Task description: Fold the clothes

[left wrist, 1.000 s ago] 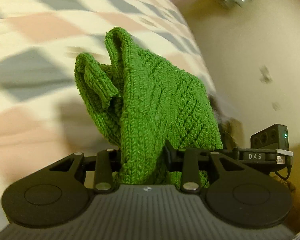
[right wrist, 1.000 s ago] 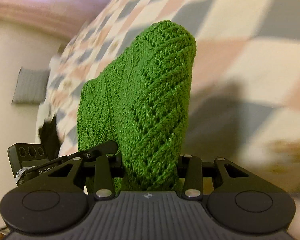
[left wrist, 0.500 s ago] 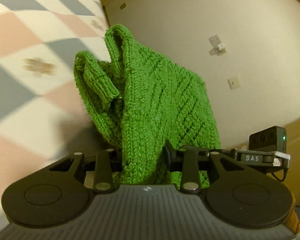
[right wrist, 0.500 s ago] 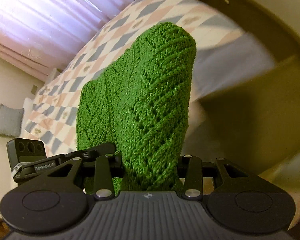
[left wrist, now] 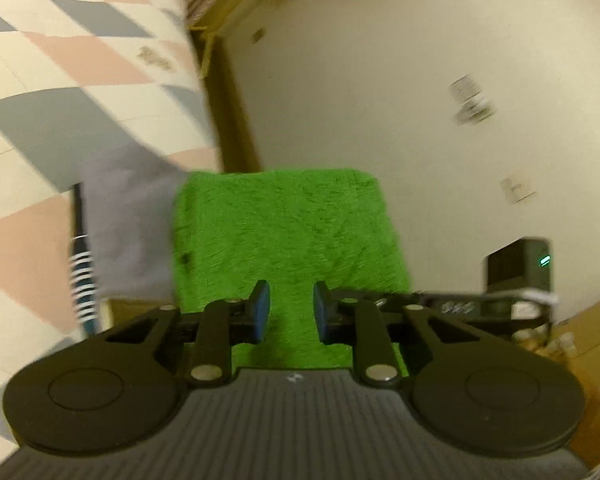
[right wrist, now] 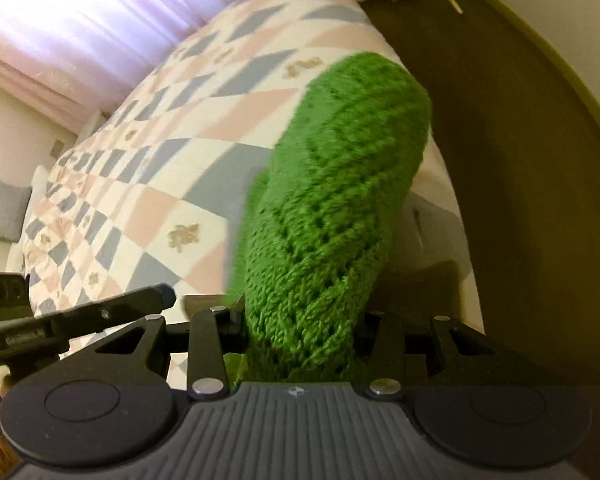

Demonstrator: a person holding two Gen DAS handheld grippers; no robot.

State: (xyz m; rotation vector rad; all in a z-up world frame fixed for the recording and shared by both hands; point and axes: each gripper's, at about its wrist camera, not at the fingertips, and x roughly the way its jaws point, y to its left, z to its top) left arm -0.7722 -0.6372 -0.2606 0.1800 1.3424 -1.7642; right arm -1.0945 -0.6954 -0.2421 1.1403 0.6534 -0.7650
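Observation:
A green knitted garment [right wrist: 340, 200] is bunched in a thick fold, with my right gripper [right wrist: 300, 332] shut on its lower end. It hangs over the edge of the quilted bed [right wrist: 160, 160]. In the left wrist view the same green knit [left wrist: 284, 232] is a flat, blurred rectangle beyond my left gripper [left wrist: 290, 312]. That gripper is open; its blue pads [left wrist: 260, 312] stand apart with nothing clamped between them. The left gripper's body [right wrist: 80, 320] shows at the left of the right wrist view.
A grey cloth [left wrist: 128, 224] and a dark striped item [left wrist: 82, 276] lie beside the green knit at the bed's edge. The checked quilt [left wrist: 60, 80] fills the left. A cream wall [left wrist: 380, 80] and dark floor [right wrist: 520, 200] lie to the right. A grey pillow [right wrist: 4, 208] sits far back.
My left gripper has opened and let go of the green knit, which now lies flat beyond it. Both views have swung towards the bed's edge. The right gripper still clamps the knit.

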